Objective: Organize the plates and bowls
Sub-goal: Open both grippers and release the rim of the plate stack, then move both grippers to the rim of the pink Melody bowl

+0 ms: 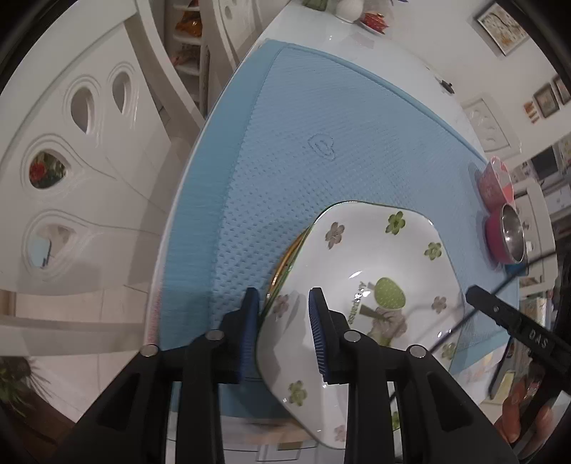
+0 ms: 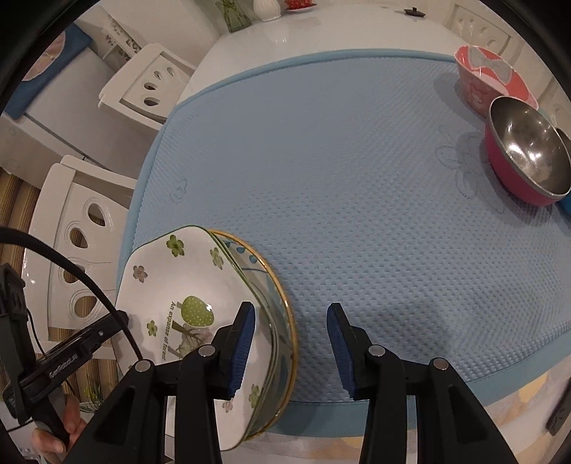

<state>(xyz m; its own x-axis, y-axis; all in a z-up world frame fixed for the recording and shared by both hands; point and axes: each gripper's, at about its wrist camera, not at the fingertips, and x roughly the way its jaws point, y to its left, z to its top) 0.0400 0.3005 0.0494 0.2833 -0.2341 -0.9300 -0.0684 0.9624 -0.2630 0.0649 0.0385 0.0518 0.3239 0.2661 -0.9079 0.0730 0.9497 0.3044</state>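
A white square plate with green flowers [image 1: 374,257] [image 2: 178,285] lies on top of a round gold-rimmed glass plate [image 2: 282,314] [image 1: 285,260] at the near left corner of the blue mat [image 2: 357,178]. My left gripper [image 1: 283,321] is open, its jaws straddling the square plate's rim. My right gripper [image 2: 291,333] is open, with its left finger over the stacked plates' right edge and its right finger over the mat. A pink steel-lined bowl [image 2: 528,153] [image 1: 506,232] and a pink bowl with a bow pattern [image 2: 489,78] [image 1: 494,182] stand at the far right.
White chairs [image 2: 78,242] [image 1: 71,171] stand close along the table's left side. The white tabletop [image 2: 303,32] beyond the mat holds a vase and small items. The left gripper's body [image 2: 53,364] is at the left of the right wrist view.
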